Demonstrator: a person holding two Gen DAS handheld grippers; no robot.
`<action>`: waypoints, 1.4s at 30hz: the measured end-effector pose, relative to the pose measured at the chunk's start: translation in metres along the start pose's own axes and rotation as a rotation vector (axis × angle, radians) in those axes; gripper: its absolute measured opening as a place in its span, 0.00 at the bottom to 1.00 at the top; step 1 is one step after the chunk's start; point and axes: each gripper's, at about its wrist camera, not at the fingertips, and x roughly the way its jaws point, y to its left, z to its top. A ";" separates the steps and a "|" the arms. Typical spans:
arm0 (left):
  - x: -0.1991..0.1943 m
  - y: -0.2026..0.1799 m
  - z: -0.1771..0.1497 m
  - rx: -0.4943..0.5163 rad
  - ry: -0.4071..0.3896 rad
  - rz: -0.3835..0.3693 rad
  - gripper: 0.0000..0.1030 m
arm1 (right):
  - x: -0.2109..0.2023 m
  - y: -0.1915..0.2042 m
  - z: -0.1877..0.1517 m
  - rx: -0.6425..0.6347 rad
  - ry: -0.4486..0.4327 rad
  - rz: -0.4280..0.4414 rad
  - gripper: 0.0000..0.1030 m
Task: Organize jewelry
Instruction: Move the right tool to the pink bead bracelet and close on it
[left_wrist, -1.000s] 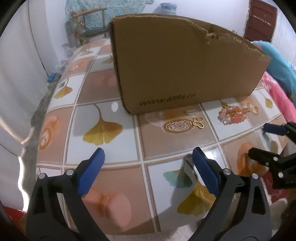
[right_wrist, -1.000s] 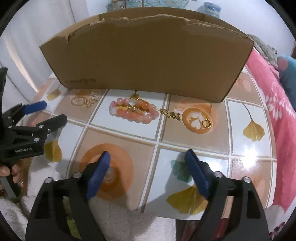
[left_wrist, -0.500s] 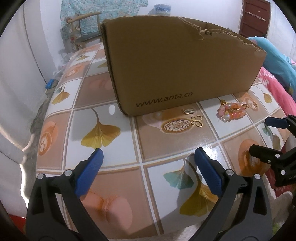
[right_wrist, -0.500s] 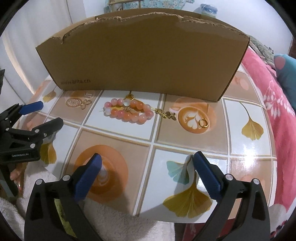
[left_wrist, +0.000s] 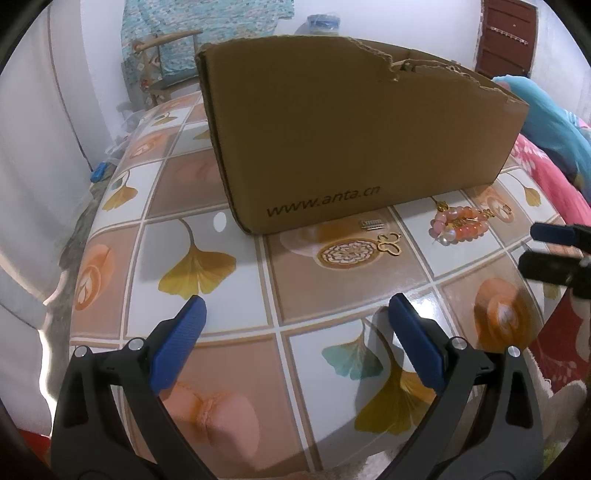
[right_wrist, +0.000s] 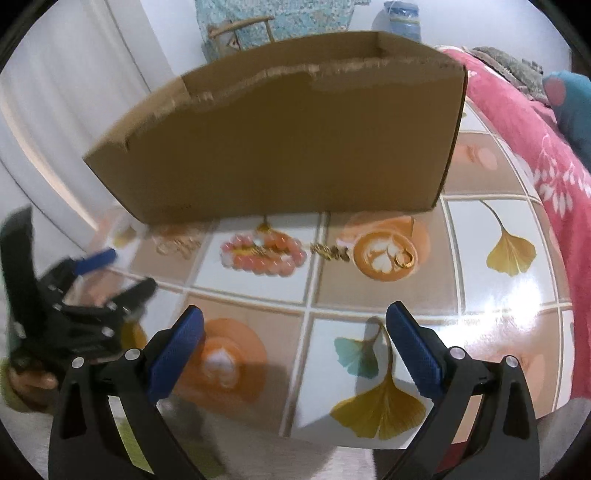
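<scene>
Since a second ago the right gripper (right_wrist: 293, 343) has had its jaws opening; they now stand wide apart with nothing between them, above the tiled table (right_wrist: 491, 295). Its view has swung: the box (right_wrist: 280, 147) now sits tilted in the picture, and the view is blurred. The left gripper (left_wrist: 295, 339) has kept its place, jaws spread wide and empty as before; in the right view it shows blurred at the left edge (right_wrist: 110, 269). The jewelry has not shifted.

All the jewelry lies on the table along the box's near wall. The bead bracelet (right_wrist: 263, 254) lies flat just in front of the wall, doubled into a long oval whose long axis runs alongside the wall. A short gold chain (right_wrist: 330, 252) trails from its end toward the box's right corner, in line with that axis. Past the chain, a gold ring (right_wrist: 404, 258) rests on a latte-print tile. Toward the box's left corner, in the left view, lie a gold clasp-shaped piece (left_wrist: 389, 244) and, between it and the wall, a small silver clip (left_wrist: 372, 223), its length parallel to the wall.
</scene>
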 end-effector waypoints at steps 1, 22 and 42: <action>0.000 0.000 0.000 0.002 0.000 -0.002 0.93 | -0.003 0.000 0.001 0.002 -0.009 0.023 0.93; 0.000 -0.003 0.001 -0.015 0.029 0.011 0.93 | -0.006 0.000 0.006 0.082 -0.051 0.145 0.61; -0.001 -0.001 -0.003 -0.010 -0.001 0.003 0.93 | 0.037 0.006 0.030 0.147 0.023 0.043 0.14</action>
